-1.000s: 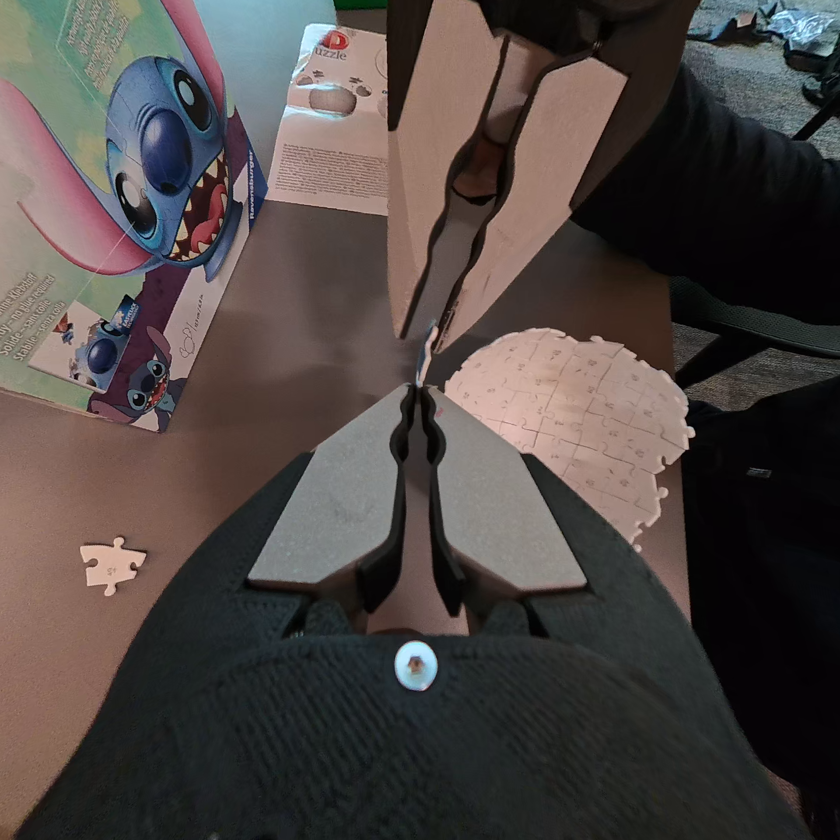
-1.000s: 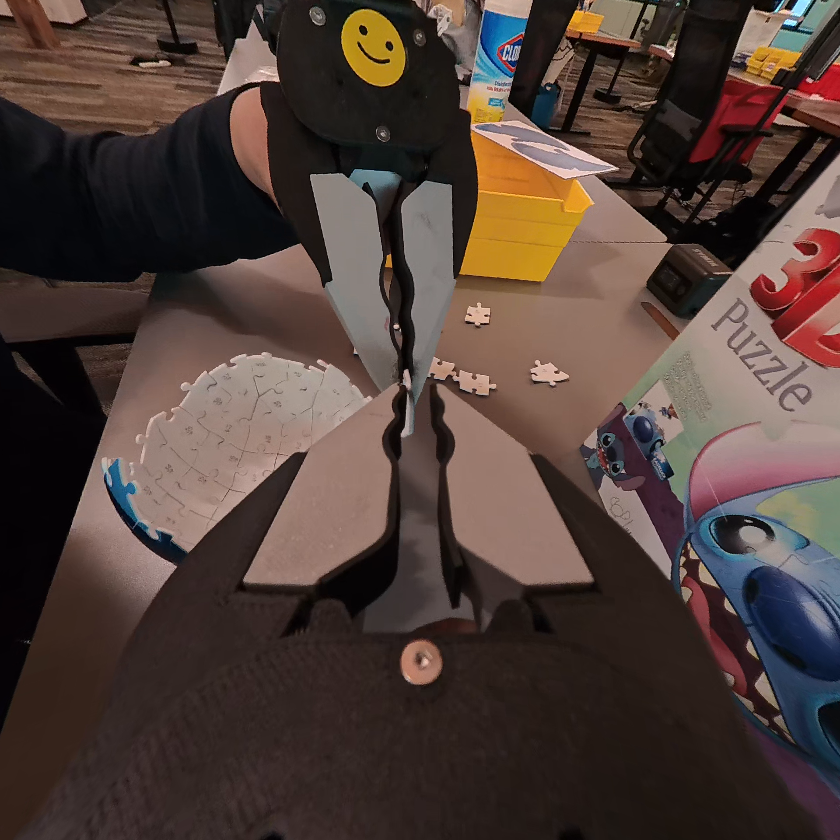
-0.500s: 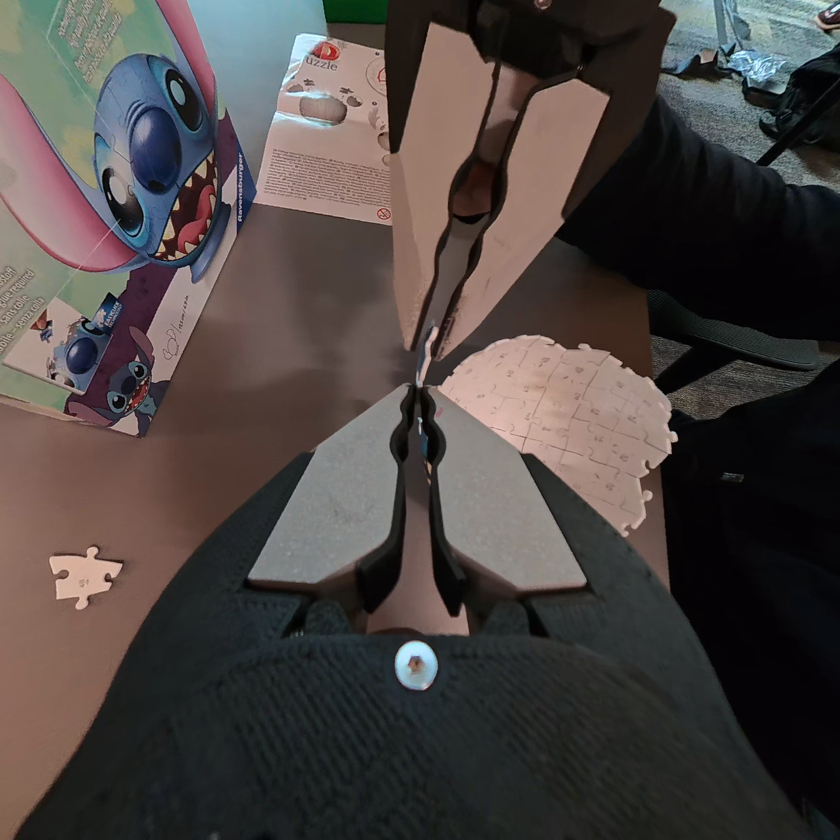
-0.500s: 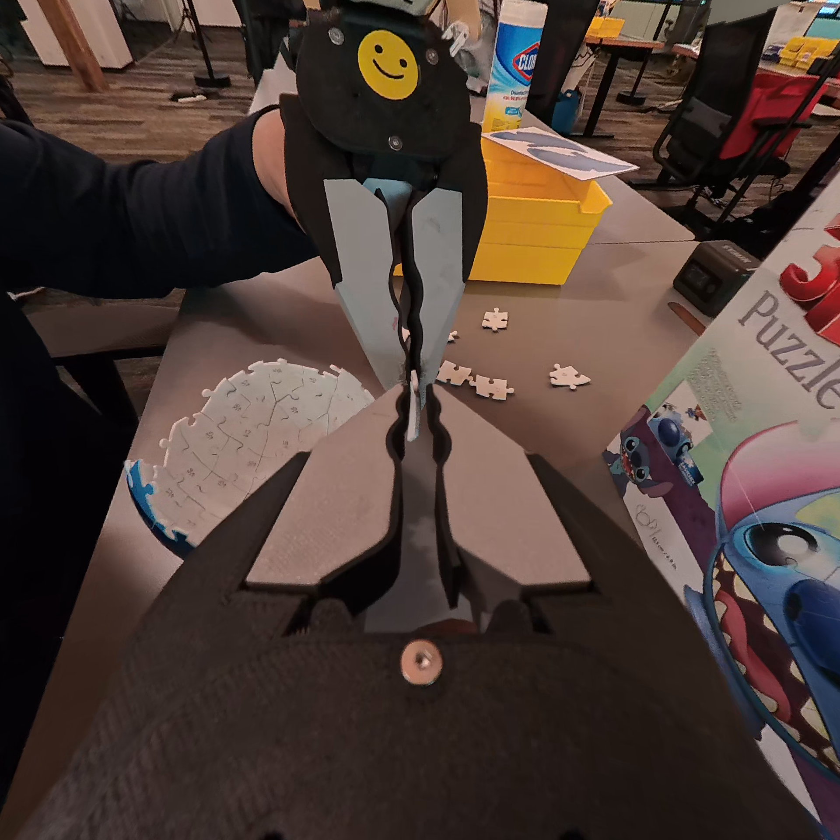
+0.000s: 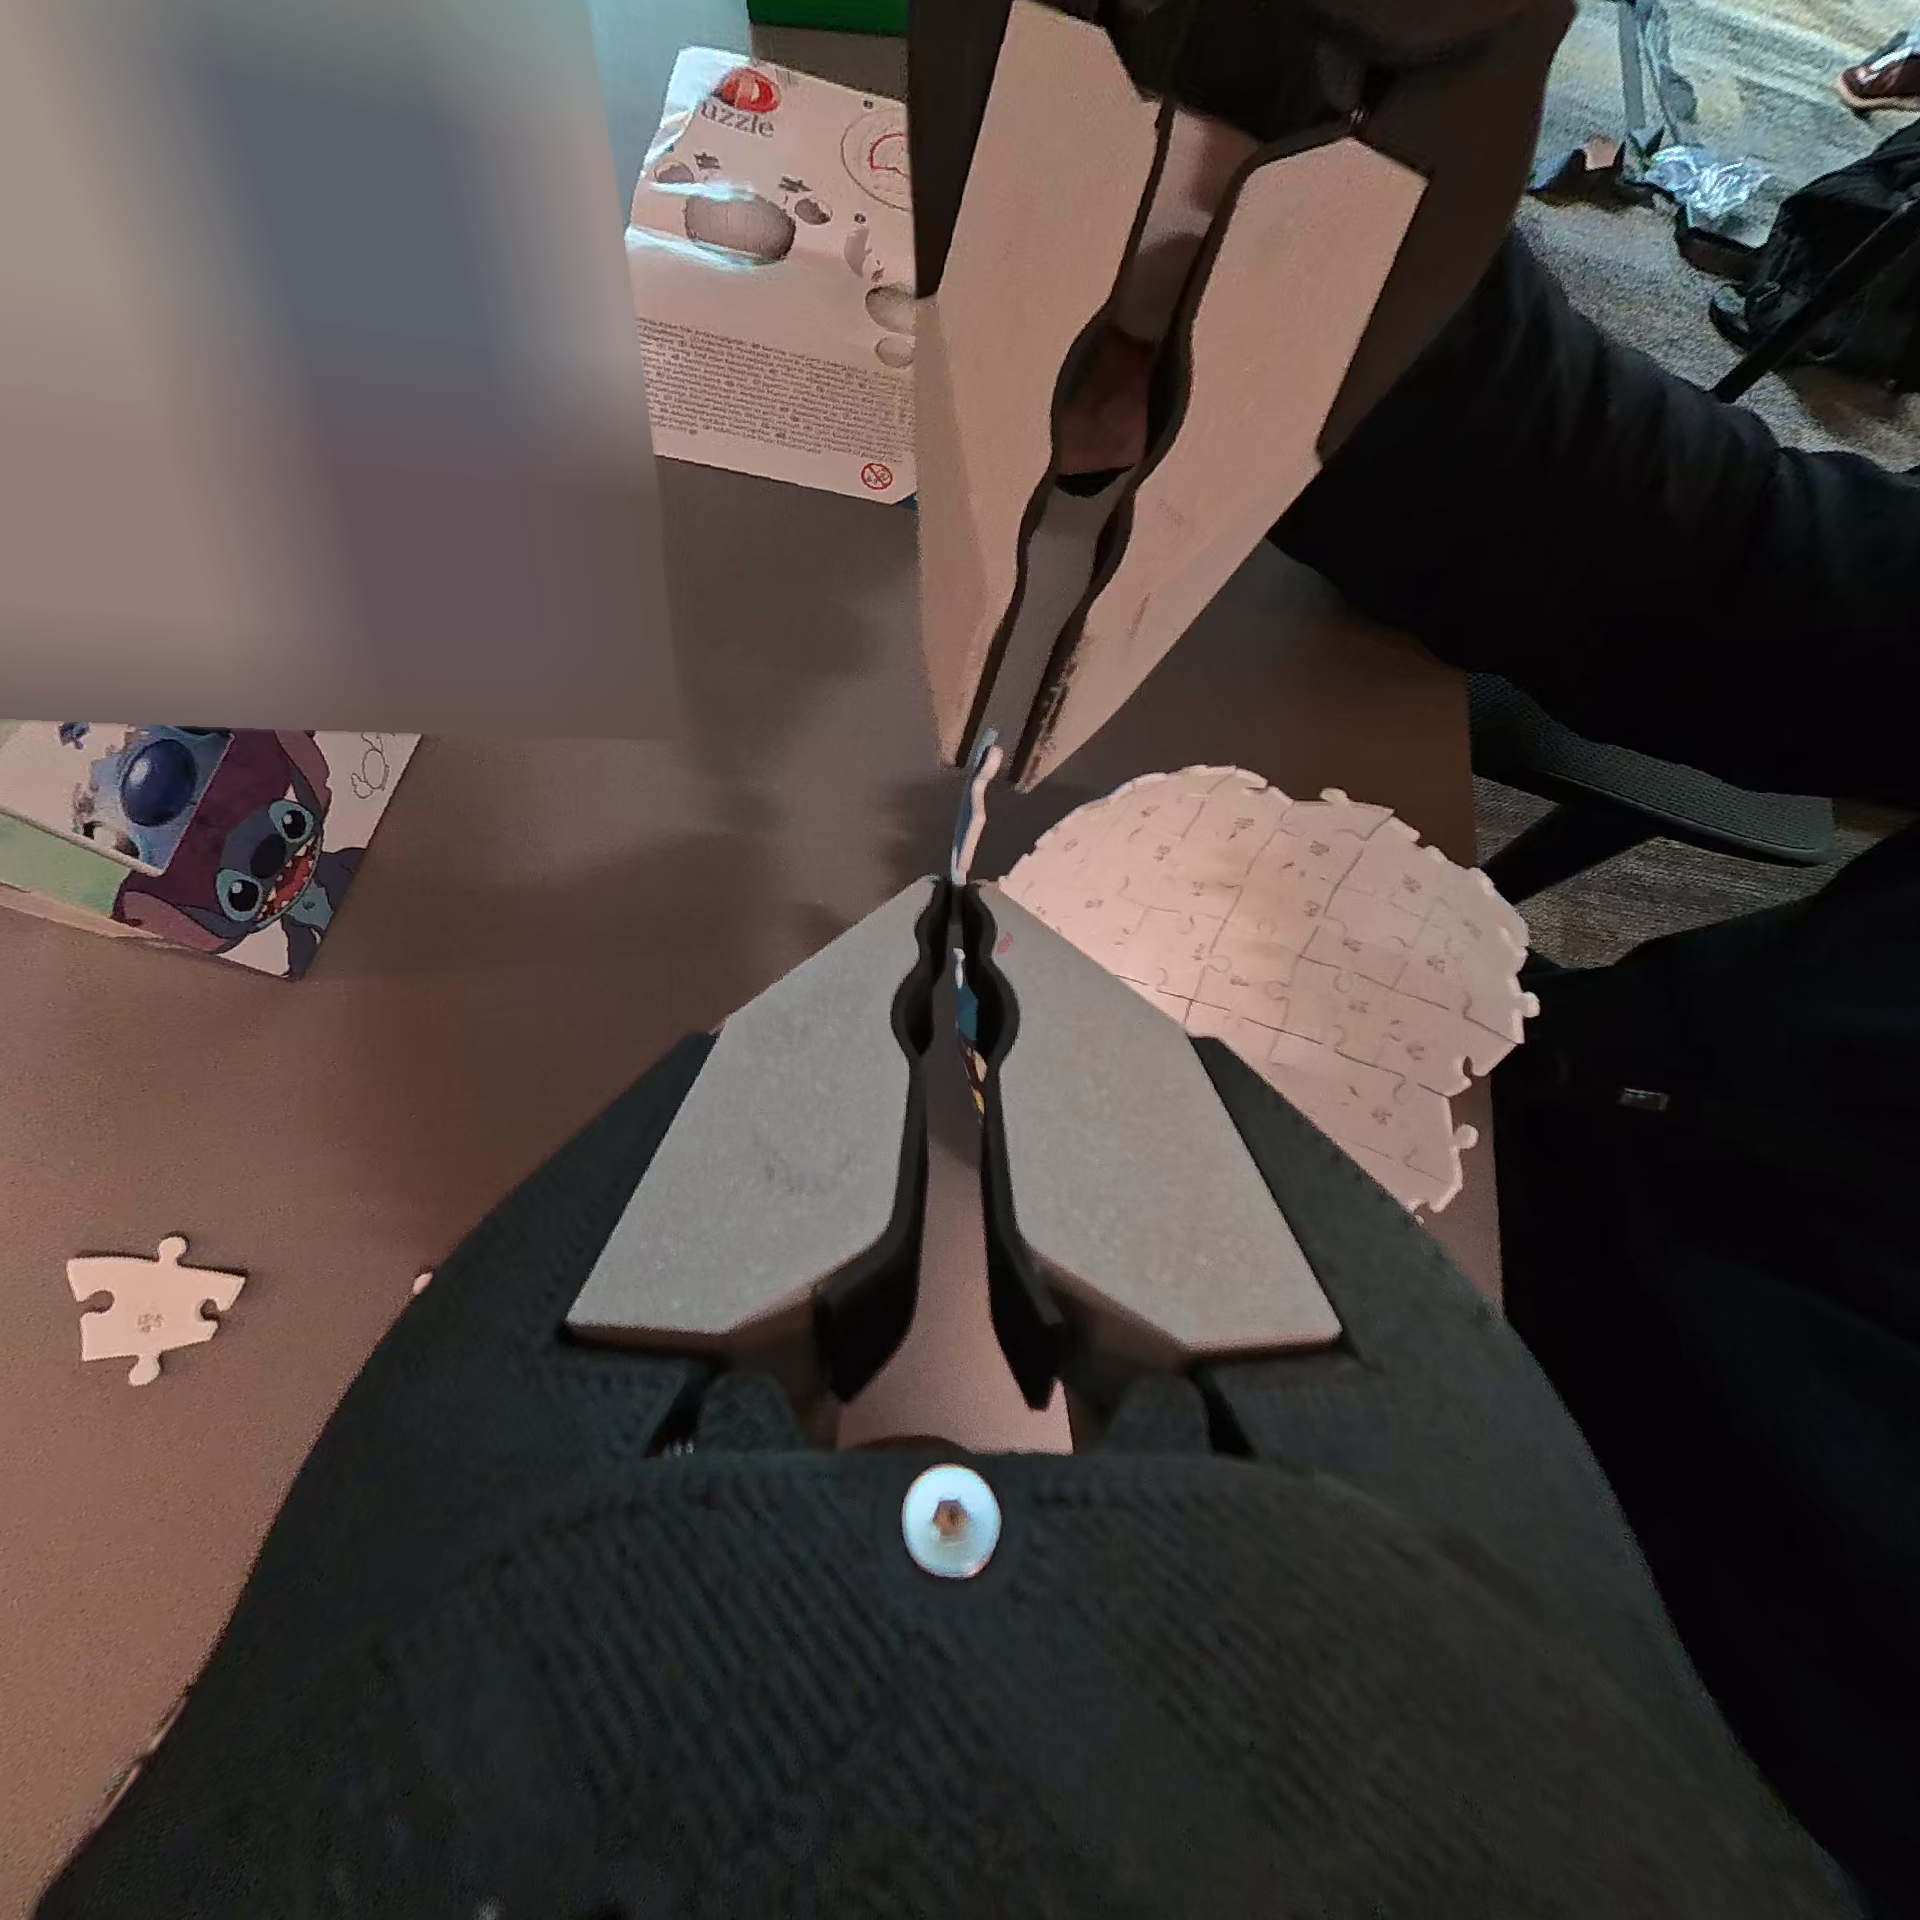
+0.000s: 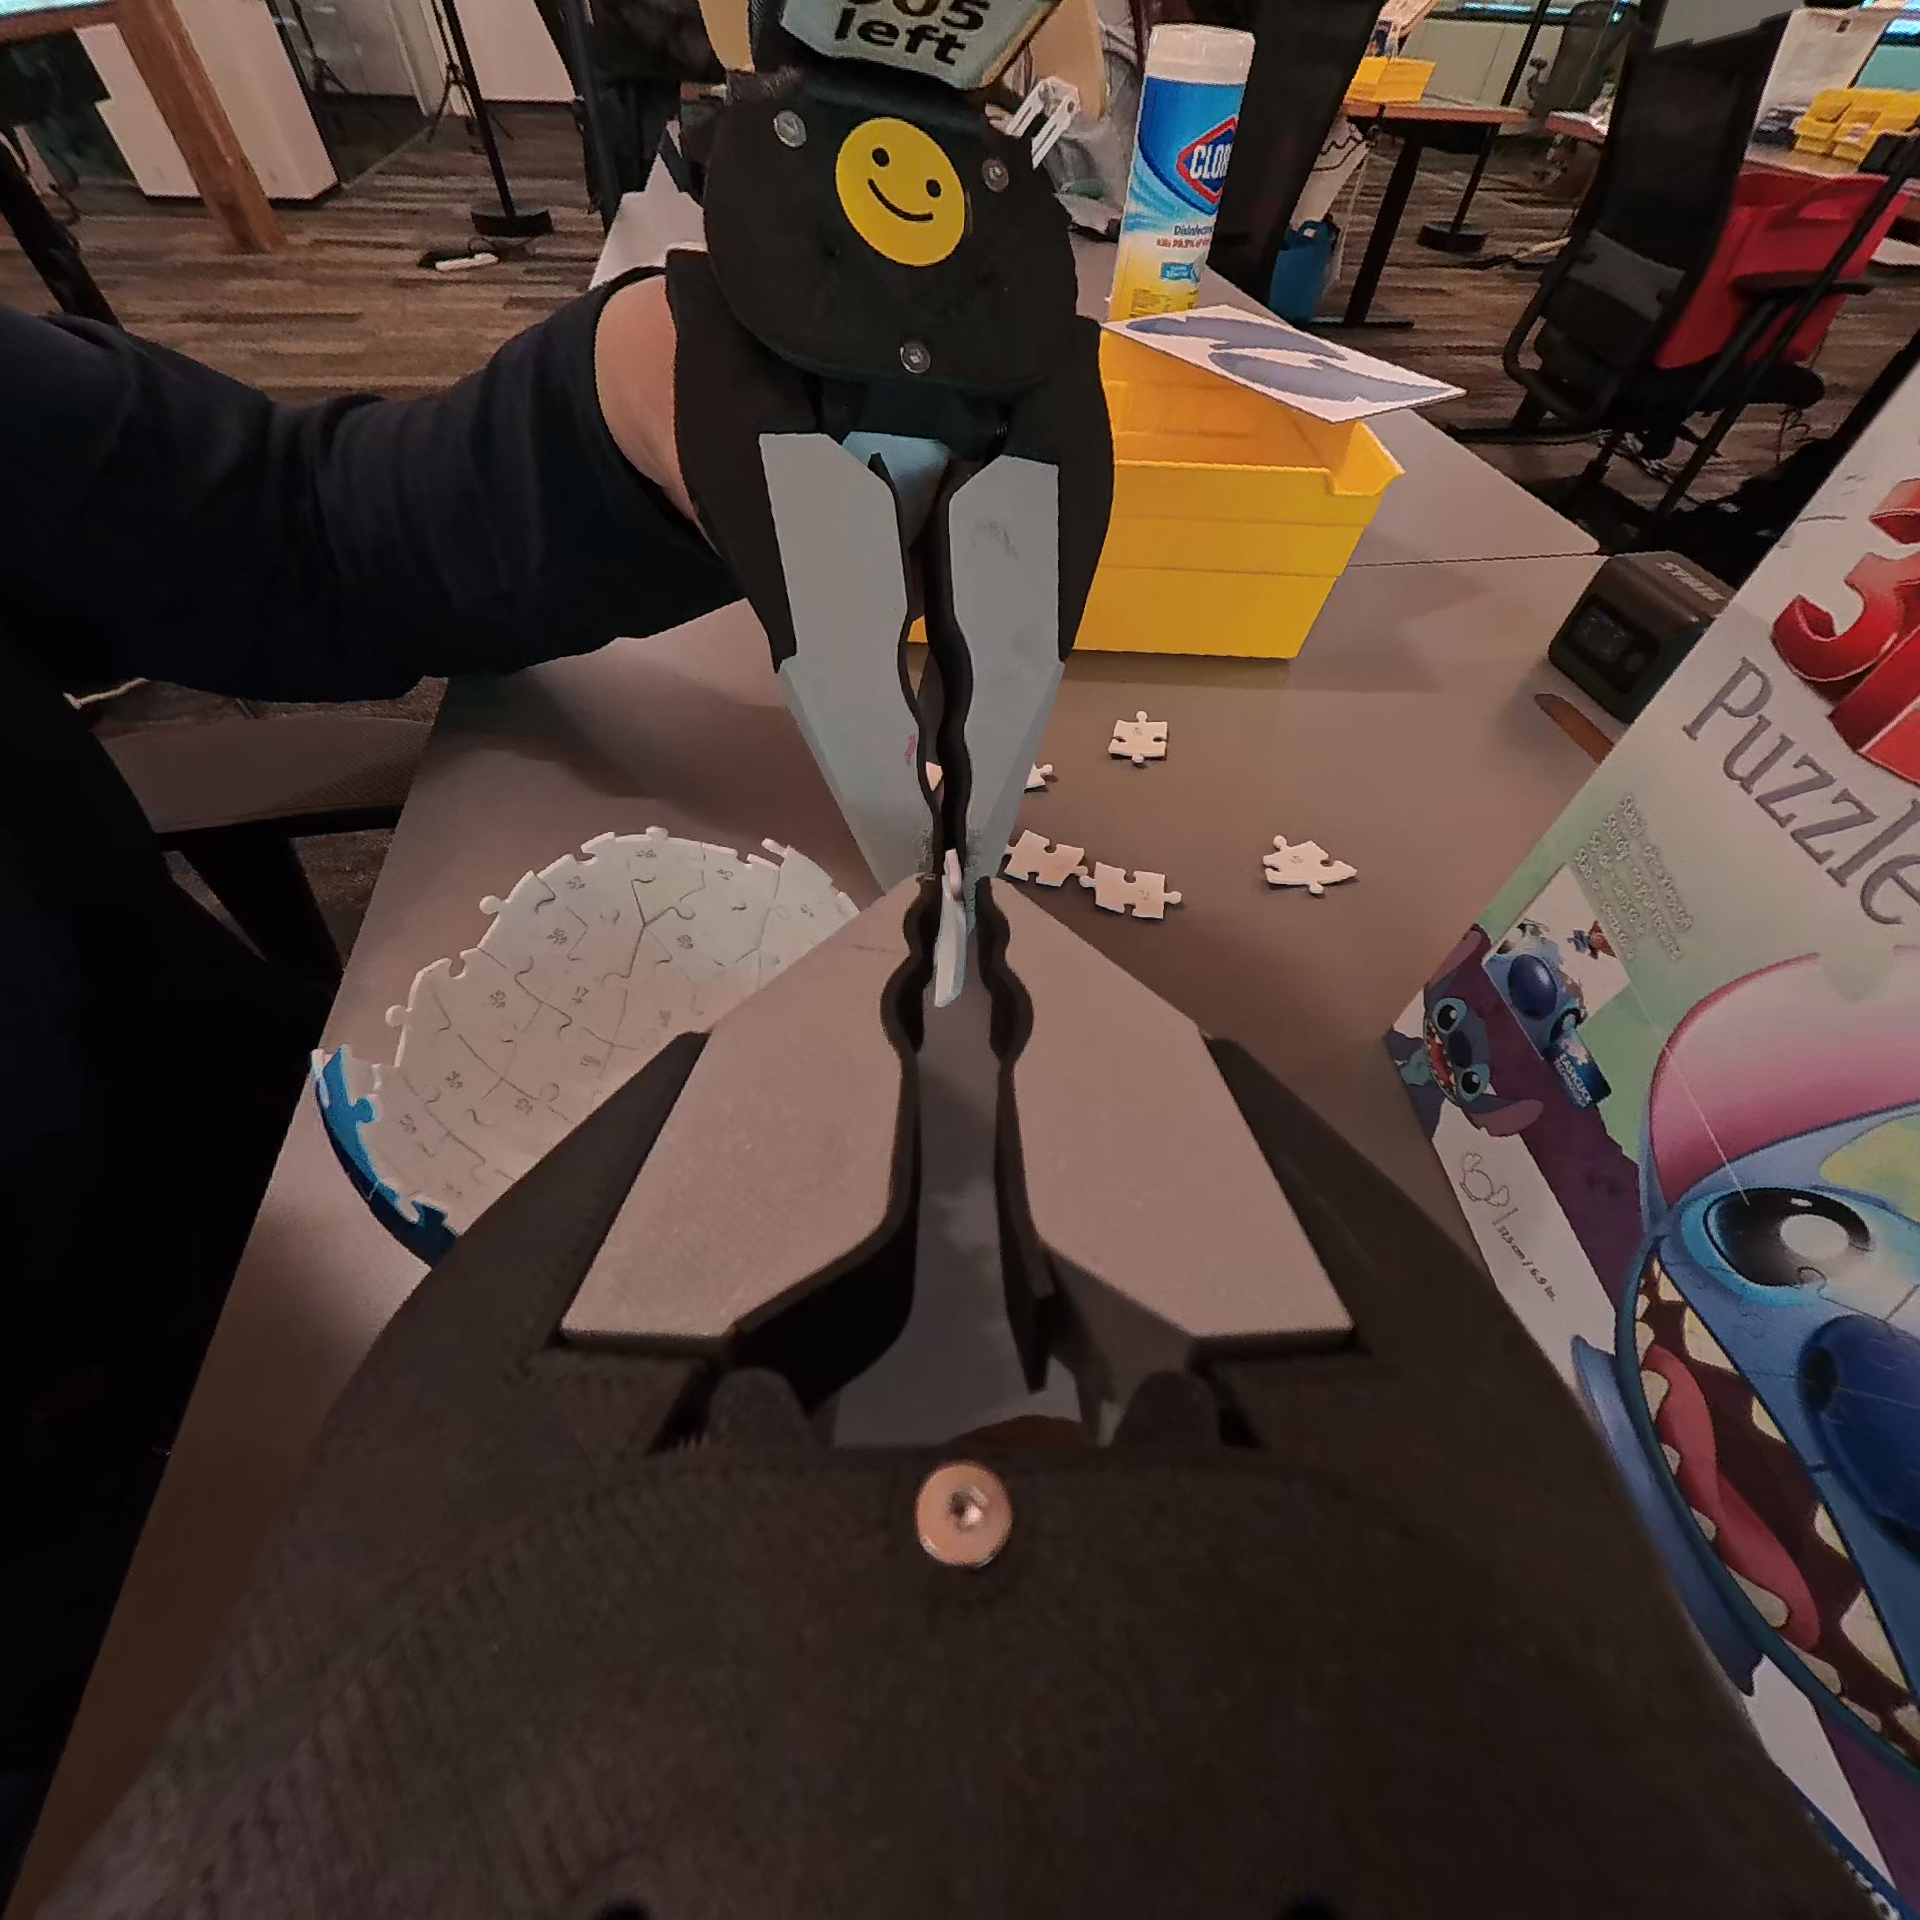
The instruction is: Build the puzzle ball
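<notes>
My left gripper [image 5: 956, 883] and right gripper [image 6: 951, 904] meet tip to tip above the table. A small white and blue puzzle piece [image 5: 977, 821] is pinched edge-on between them; it also shows in the right wrist view [image 6: 948, 945]. Both sets of jaws are closed on it. I cannot tell if it is one piece or two joined ones. The right gripper [image 5: 992, 753] comes down from the top of the left wrist view. The half-built ball, a white bowl of joined pieces [image 5: 1278, 956], lies on the table beside the tips, its blue outside showing [image 6: 353, 1132].
Loose white pieces lie on the table [image 6: 1132, 888] [image 6: 1304, 862] [image 5: 145, 1314]. The printed puzzle box [image 6: 1714, 1039] stands on the right, also visible at the left [image 5: 229, 862]. There is a leaflet [image 5: 769, 312], stacked yellow bins [image 6: 1216, 520], a wipes canister [image 6: 1174, 177] and a black device [image 6: 1631, 623].
Both grippers stay tip to tip on the piece with the same grip. The pair has drifted slightly, so the box and bowl shift in the views.
</notes>
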`<state>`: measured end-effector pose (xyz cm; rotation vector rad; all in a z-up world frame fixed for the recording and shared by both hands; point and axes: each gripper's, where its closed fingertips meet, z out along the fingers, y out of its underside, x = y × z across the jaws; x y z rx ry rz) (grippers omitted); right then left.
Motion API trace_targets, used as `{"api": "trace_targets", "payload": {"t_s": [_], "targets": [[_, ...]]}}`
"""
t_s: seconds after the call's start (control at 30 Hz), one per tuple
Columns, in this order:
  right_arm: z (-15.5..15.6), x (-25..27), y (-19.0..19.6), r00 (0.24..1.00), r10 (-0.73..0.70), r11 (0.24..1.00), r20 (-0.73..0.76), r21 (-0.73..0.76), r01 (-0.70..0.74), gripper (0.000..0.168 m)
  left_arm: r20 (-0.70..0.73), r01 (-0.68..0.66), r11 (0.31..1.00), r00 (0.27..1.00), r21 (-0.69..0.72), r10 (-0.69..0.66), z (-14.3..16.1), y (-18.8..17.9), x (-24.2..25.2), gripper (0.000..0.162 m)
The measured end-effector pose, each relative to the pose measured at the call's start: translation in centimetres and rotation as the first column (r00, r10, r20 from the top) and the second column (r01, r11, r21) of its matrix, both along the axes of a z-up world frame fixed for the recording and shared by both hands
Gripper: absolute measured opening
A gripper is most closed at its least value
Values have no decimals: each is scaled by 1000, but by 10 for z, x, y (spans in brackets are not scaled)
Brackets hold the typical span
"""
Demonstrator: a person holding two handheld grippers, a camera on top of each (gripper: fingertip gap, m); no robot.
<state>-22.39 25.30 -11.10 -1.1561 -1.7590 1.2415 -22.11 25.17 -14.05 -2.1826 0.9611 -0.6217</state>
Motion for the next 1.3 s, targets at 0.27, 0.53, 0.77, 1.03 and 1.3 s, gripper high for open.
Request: {"api": "trace_targets", "payload": {"t_s": [0.27,0.53,0.77,1.03,1.3], "targets": [[-4,0,-2,1000,11,1000,21,-6,-11,5,12,4,1000,1000,-18,-4,-1,-1,1,0],[-9,-1,-3,999,12,1000,40,15,-12,0,9,13,1000,1000,-27,-12,-2,-3,2,0],[-7,-1,-1,999,8,1000,33,1,-8,0,7,9,1000,1000,-24,-9,-2,-2,1,0],[-9,-1,-2,999,10,1000,39,6,-10,1,4,13,1000,1000,-26,-13,-3,-3,2,0],[-8,0,-1,999,9,1000,37,5,-9,1,4,12,1000,1000,-27,-12,-3,-3,1,0]]}}
